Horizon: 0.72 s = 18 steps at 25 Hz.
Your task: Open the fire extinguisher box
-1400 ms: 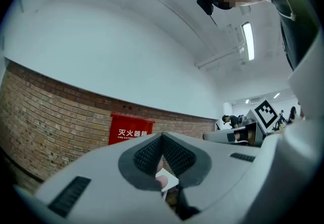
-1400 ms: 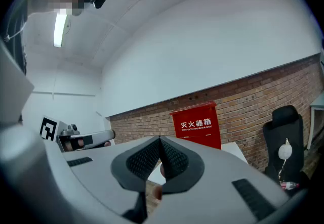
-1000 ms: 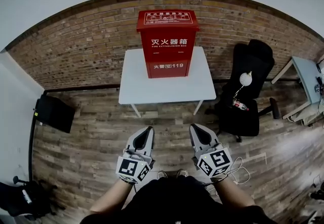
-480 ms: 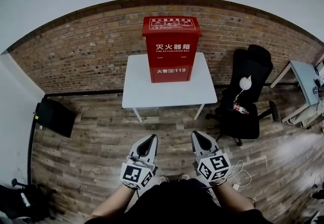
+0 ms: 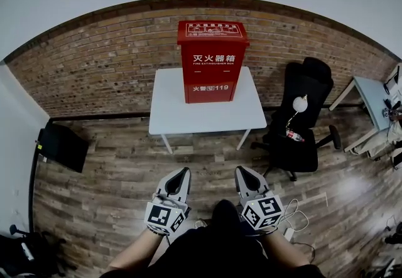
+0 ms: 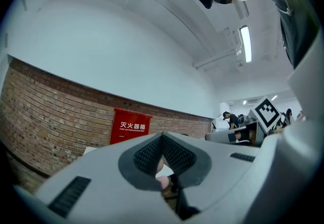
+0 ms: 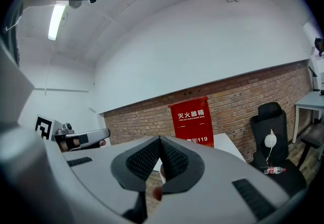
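Head view. The red fire extinguisher box (image 5: 212,60) stands upright, long axis vertical and lid shut, at the back of the white counter (image 5: 169,113) against the brick wall (image 5: 94,63). My left gripper (image 5: 182,173) and right gripper (image 5: 242,171) are held low, well apart from it, jaws together on nothing. The box lies straight ahead, midway between them; I judge neither hand nearer.

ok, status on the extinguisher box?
Left gripper and right gripper shut, empty. Fire extinguisher box closed, upright on white table, untouched. Wood floor between; office chair off to table's right.
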Each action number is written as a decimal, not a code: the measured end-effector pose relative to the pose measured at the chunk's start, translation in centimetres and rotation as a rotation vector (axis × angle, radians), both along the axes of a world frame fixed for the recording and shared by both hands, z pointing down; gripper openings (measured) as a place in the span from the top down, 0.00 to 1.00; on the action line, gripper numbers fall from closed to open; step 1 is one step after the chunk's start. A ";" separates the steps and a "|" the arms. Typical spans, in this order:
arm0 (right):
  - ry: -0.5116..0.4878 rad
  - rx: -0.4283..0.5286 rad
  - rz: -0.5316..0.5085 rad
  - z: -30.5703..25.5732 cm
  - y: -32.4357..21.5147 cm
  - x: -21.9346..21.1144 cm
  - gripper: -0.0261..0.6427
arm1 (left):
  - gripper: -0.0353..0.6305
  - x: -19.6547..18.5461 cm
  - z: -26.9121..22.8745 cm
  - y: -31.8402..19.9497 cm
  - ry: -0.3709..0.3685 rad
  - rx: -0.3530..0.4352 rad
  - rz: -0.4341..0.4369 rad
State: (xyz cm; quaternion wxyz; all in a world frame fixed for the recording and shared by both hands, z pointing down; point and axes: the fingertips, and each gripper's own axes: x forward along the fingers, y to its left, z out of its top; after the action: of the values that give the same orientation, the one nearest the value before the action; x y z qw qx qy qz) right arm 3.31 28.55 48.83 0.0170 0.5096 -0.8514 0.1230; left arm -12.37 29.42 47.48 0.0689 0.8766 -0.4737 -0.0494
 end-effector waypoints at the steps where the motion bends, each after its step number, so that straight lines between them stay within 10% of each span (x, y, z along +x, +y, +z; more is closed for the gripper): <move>1: 0.001 0.001 0.003 0.0 -0.1 0.1 0.93 | 0.87 0.1 -0.1 -0.1 0.004 0.002 0.003; 18: 0.007 0.034 -0.006 0.2 -7.5 0.5 0.93 | 0.87 0.8 0.8 -7.0 -0.014 0.011 0.009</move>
State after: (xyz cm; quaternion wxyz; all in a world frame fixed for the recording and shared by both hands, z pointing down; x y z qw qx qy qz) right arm 3.80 21.06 49.02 0.0118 0.5076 -0.8549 0.1065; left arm -11.61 22.41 48.28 0.0608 0.8793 -0.4701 -0.0456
